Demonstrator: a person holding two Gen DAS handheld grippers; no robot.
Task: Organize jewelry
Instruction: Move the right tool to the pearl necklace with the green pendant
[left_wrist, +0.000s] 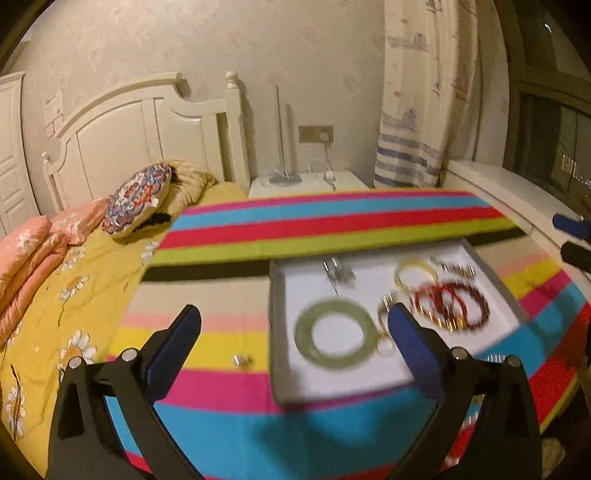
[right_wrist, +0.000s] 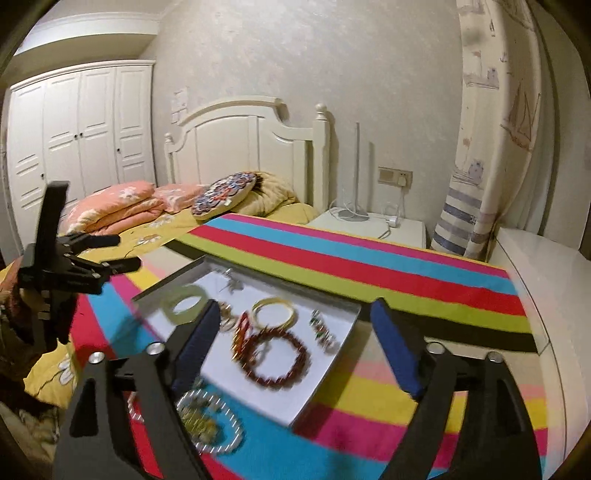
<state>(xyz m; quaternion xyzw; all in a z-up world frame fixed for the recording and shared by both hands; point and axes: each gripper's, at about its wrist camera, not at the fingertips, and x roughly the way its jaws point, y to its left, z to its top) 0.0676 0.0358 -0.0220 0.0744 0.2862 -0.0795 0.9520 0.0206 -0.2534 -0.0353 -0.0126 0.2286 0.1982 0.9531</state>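
Observation:
A shallow white tray (left_wrist: 373, 384) (right_wrist: 328, 391) lies on a striped cloth. In it are a green jade bangle (left_wrist: 334, 334) (right_wrist: 184, 303), a yellow bangle (left_wrist: 415, 275) (right_wrist: 274, 313), a red bead bracelet (left_wrist: 452, 304) (right_wrist: 279, 356), a silver pin (left_wrist: 338, 275) and small gold pieces. A small silver piece (left_wrist: 243, 360) lies on the cloth left of the tray. A pearl necklace (right_wrist: 207, 424) lies on the cloth in front of the tray. My left gripper (left_wrist: 293, 323) is open and empty above the tray's left edge. My right gripper (right_wrist: 295, 317) is open and empty above the tray.
The striped cloth (left_wrist: 332, 221) (right_wrist: 406, 273) covers a table beside a bed (left_wrist: 55, 277) with pillows. A white nightstand (right_wrist: 369, 221) with a lamp stands behind. A white ledge (right_wrist: 546, 295) runs on the right. The left gripper also shows in the right wrist view (right_wrist: 122, 251).

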